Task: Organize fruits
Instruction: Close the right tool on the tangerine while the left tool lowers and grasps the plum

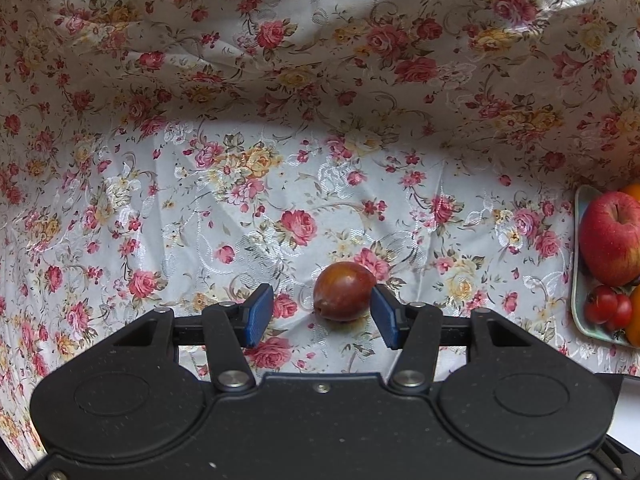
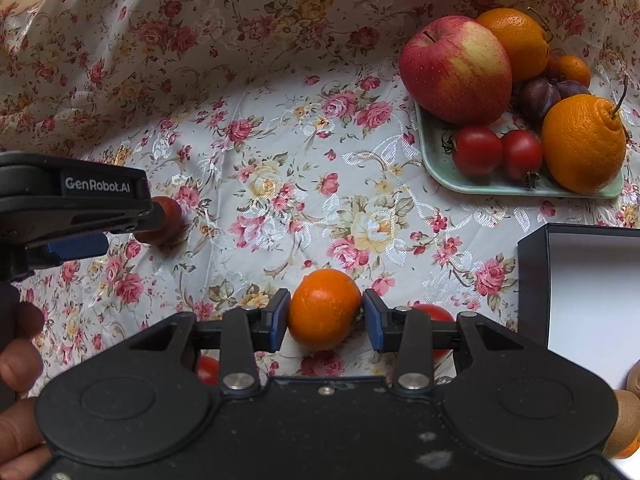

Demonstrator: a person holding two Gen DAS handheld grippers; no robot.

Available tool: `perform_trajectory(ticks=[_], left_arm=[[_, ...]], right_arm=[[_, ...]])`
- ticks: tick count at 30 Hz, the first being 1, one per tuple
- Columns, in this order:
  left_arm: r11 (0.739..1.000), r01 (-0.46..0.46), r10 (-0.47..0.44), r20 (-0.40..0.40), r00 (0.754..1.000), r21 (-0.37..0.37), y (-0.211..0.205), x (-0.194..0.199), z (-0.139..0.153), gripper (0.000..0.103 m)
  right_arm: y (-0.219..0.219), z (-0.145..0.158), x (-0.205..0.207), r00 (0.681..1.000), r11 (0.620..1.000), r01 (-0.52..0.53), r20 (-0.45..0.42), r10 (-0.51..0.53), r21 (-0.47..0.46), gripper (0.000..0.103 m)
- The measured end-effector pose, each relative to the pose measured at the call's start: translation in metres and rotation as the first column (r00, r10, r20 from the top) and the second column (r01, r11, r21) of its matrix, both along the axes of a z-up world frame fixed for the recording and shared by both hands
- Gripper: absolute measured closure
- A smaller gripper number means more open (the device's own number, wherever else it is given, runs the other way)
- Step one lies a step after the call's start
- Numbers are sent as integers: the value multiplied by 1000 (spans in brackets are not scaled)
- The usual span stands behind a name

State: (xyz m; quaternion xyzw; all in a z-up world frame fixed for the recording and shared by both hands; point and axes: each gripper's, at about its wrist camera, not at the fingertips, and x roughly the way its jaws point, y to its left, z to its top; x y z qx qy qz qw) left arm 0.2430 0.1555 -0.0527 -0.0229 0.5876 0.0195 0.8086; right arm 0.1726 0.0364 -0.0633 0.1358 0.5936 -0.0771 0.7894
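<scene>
The left tool (image 1: 322,316) is spread wide, its blue-padded fingers either side of a small reddish-brown plum (image 1: 343,291) lying on the floral-clothed tabletop (image 1: 200,208); the plum sits against the right pad, with a clear gap to the left one. Far to that tool's right, at the frame edge, stands a pale green rectangular ceramic tray (image 1: 578,280) with a large red apple (image 1: 610,238) and red cherry tomatoes (image 1: 606,307).

The right tool (image 2: 325,314) pinches a small round orange mandarin (image 2: 324,309) between both pads. Ahead and to its right the tray (image 2: 480,184) carries the apple (image 2: 454,70), two large oranges (image 2: 582,144), tomatoes (image 2: 476,151) and dark plums (image 2: 538,96). Close on its right is an open black box with a white inside (image 2: 580,280). Left of it the other tool (image 2: 76,240) shows beside the plum (image 2: 166,220).
</scene>
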Motion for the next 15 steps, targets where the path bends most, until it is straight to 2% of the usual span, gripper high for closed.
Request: perform_trajectory(ticks=[8, 15], left_arm=[[1000, 5, -5, -12, 1000, -5, -10, 11, -11, 42], [999, -4, 6, -30, 1000, 38, -12, 16, -26, 42]], right_arm=[[-4, -1, 4, 1000, 1000, -7, 5, 7, 17, 62], [-7, -1, 8, 1000, 1000, -1, 6, 1, 31, 62]])
